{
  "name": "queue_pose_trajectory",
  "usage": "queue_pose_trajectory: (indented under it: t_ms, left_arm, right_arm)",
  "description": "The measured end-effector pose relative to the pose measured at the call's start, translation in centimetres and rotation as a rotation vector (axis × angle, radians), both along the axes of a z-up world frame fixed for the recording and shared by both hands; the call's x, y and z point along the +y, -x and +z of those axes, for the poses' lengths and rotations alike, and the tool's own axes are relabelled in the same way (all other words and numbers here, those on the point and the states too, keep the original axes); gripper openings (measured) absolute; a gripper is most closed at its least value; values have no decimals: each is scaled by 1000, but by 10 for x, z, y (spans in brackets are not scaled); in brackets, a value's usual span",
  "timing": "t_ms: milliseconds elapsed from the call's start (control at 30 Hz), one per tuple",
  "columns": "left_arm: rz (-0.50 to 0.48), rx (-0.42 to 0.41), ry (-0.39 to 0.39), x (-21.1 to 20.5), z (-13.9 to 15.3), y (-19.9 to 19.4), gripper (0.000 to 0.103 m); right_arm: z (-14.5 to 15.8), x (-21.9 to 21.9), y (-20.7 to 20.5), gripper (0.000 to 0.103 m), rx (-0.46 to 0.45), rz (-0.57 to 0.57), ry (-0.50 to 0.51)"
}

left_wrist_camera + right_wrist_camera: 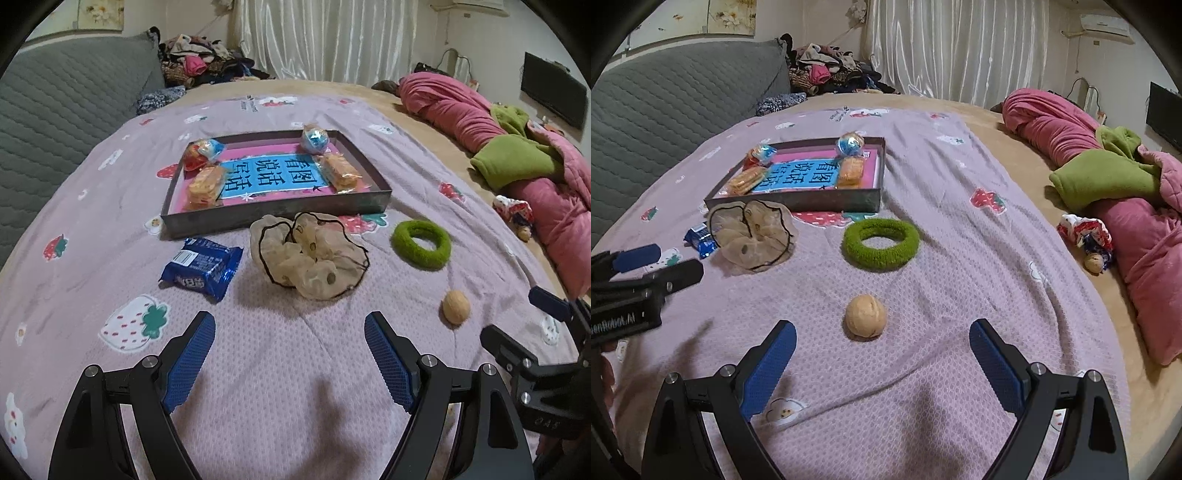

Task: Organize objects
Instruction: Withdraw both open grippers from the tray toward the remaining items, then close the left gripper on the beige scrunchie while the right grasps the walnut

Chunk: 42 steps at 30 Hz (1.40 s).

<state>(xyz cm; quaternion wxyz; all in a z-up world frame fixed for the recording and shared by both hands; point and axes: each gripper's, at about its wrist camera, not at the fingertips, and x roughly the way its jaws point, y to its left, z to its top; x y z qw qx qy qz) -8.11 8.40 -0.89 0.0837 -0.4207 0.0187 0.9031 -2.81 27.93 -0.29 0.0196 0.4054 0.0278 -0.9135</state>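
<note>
Room: bedroom with white curtains (pixel 960 48), a grey quilted headboard (pixel 55 107) and a heap of clothes (pixel 207 59) at the far side.
Surface: pink bedspread (pixel 942 229) with strawberry prints, spread over a tan sheet.
Bedding: pink quilt (pixel 1145 240) and green blanket (pixel 1104 177) bunched along the right edge.
Box: shallow dark box (pixel 373 201) near the middle of the bedspread, with a blue printed card inside; two biscuit packs (pixel 207 184) and two round wrapped candies (pixel 314 138) lie in it.
Blue packet: blue snack packet (pixel 201 267) on the bedspread just in front of the box's left corner.
Beige scrunchie: beige scrunchie (pixel 310 254) with dark trim, in front of the box, right of the blue packet.
Green scrunchie: green scrunchie (pixel 881 240), apart from the box, right of the beige one.
Walnut: walnut (pixel 865 315) nearest the grippers, ahead of the right one.
Left gripper: left gripper (pixel 290 354) released, jaws wide, nothing between them, over bare bedspread.
Right gripper: right gripper (pixel 882 363) released, jaws wide, empty; the walnut sits just beyond the tips.
</note>
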Motion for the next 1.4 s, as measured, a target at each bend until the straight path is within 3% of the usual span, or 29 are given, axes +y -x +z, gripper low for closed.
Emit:
queue_pose_trajectory:
  t_ms: [700,867,1000,1067,1100,1233,1400]
  left_arm:
    - [9,-12,-16,6,-22,76,84]
    - [8,-27,-30,8,-31,89,84]
    - [8,-45,-26,9,-40,95,84]
    - [5,-53,-33,9,-43,97,84]
    - [2,-56,-41,9,-45,99,80]
    - [-13,-95,-100,10,-51,104,49]
    - [-39,-121,-94,19,-58,102,32]
  right_arm:
    - [-33,-3,40,95,-51,23,-15]
    - [-43,-4,48,80,-73,54,44]
    - [-49,-8,53,77,-87,63,40]
    - [-51,-6,55,70,-88,63,64]
    - [-51,-6,56,69,-87,63,72]
    - [-52,-10,56,60,-86,81,64]
    - [-50,-14,53,41,-84,107,71]
